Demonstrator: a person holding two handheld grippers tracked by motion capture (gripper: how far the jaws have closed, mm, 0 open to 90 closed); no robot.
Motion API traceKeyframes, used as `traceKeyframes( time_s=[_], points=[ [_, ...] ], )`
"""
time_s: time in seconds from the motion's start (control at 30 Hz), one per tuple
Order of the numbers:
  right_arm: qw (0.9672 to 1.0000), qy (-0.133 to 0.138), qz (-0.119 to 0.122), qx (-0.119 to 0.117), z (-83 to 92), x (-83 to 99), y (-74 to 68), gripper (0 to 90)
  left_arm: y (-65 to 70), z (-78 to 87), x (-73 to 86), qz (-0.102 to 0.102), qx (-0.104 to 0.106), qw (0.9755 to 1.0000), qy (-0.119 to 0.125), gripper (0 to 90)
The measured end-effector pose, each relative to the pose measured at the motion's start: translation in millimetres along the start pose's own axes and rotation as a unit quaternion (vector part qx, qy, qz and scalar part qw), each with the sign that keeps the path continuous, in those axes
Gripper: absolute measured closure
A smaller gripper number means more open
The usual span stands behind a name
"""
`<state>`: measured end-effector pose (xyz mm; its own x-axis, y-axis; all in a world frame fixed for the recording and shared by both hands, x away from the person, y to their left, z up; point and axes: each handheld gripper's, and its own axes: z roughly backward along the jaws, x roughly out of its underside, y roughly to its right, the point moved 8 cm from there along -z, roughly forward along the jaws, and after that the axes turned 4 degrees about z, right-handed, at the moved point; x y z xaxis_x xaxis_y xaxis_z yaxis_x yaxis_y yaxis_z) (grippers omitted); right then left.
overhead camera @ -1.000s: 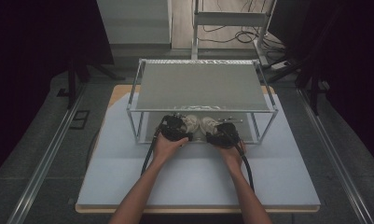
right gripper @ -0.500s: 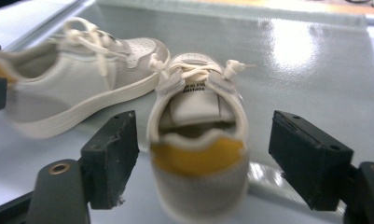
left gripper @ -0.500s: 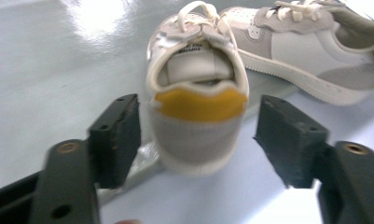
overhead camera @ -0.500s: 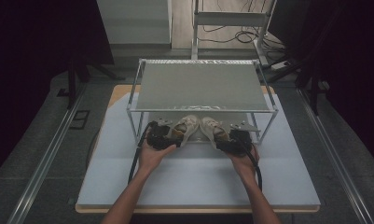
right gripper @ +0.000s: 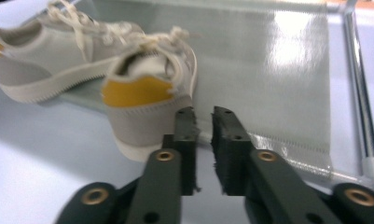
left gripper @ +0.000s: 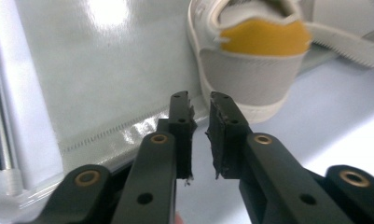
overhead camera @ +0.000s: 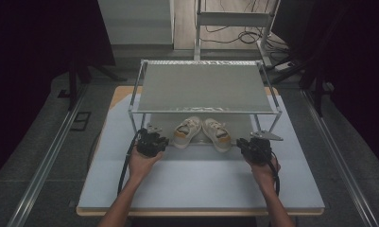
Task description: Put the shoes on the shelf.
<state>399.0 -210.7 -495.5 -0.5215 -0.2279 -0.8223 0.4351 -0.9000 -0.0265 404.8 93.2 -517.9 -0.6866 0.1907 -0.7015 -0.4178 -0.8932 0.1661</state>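
1. The left gripper [overhead camera: 154, 142] has its black jaws drawn nearly together, with only a thin slit between them, and they have just been closing. Nothing is between them; the gripper is clenched on air.
2. Its pads [left gripper: 184, 135] are of dark rubber with rough, torn edges, and the jaw arms are flat black bars with small brass rivets.
3. The left shoe [left gripper: 250, 56] stands just ahead of this gripper and a little to the right of its tips, with the heel turned toward it. The heel is of soft grey suede with a mustard-yellow tab above, and the rubber sole is off-white and thick.
4. The right gripper [overhead camera: 254, 146] is also clenched, with a narrow gap and nothing inside, and its jaws have just been closing too.
5. The right shoe [right gripper: 147, 98] is just ahead of it and to the left of its tips, close but apart. It has the same yellow heel tab, grey suede and cream laces.
6. Both shoes rest on the lower shelf [right gripper: 278, 70], a shiny grey fabric sheet with a stitched hem, stretched in the metal-tube rack [overhead camera: 206, 87].
7. The rack stands on the table [overhead camera: 201, 184], which has a smooth, pale blue-grey surface.
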Motion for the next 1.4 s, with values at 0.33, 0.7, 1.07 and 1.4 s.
traceKeyframes(
  time_s=[0.33,0.7,1.07,1.4],
  points=[
    [0.9997,-0.023,0.008,-0.008,-17.7,11.2,-5.3,85.3,3.7,-16.4,3.1,-0.004,0.019,0.9996,-0.02,80.7],
    [0.9994,-0.023,0.02,-0.012,-23.9,7.5,-17.3,88.0,7.4,-18.9,-0.4,-0.008,0.02,0.9995,-0.024,81.5],
    [0.999,-0.018,0.024,-0.034,-29.7,6.2,-33.1,88.7,25.1,-22.9,-3.1,-0.012,0.043,0.9986,-0.027,81.3],
    [0.9981,-0.013,0.03,-0.052,-37.9,3.1,-50.6,88.8,44.3,-30.9,-7.6,-0.032,0.063,0.997,-0.031,81.1]
  ],
)
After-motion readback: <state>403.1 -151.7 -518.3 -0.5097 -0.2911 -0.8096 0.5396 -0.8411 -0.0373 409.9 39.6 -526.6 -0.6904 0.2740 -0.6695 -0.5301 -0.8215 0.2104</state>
